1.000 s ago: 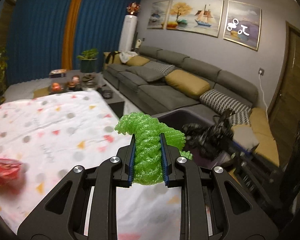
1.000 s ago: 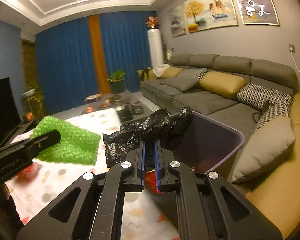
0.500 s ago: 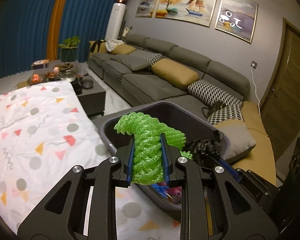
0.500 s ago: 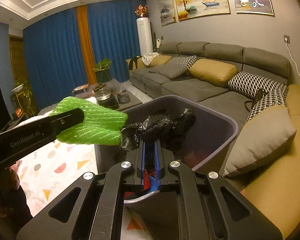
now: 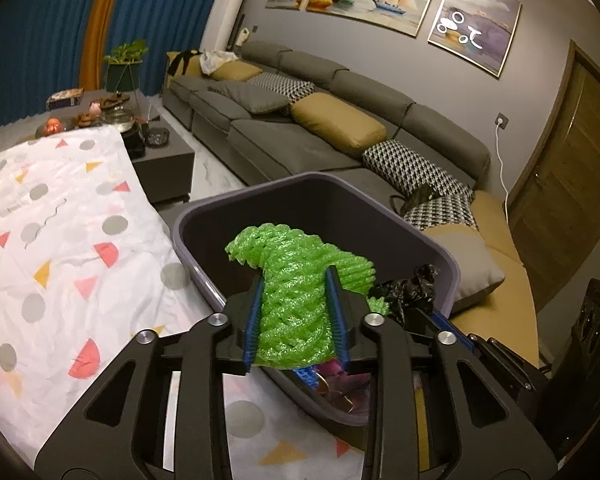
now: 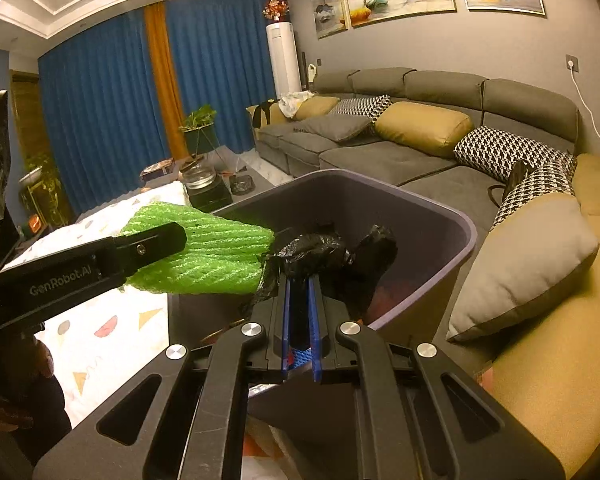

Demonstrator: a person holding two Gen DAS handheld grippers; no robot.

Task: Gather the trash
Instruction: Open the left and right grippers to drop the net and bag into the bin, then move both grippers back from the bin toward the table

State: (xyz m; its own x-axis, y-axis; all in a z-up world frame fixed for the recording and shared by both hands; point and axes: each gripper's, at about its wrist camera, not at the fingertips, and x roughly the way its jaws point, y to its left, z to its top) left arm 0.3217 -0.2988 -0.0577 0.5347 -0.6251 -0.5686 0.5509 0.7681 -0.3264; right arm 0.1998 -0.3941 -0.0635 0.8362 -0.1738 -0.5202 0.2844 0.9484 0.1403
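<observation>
A green foam net (image 5: 292,252) sits between the blue pads of my left gripper (image 5: 295,284), whose jaws are opening while the pads still touch the net. It hangs over the near left part of the dark purple bin (image 5: 204,208). My right gripper (image 6: 300,280) is shut on a crumpled black plastic bag (image 6: 320,250), held over the bin (image 6: 456,216). In the right wrist view the left gripper (image 6: 156,240) comes in from the left with the foam net (image 6: 220,256) touching the bag. Colourful scraps lie at the bin's bottom.
A table with a white patterned cloth (image 5: 60,240) lies left of the bin. A long grey sofa (image 5: 320,136) with yellow and chequered cushions runs behind and to the right. A low coffee table (image 5: 156,152) with dishes stands further back, and a wooden door (image 5: 572,184) is at the right.
Both grippers have moved from above the cloth to over the bin and sunk a little. The left gripper's jaws have spread slightly around the foam net. The right stays closed on the bag.
</observation>
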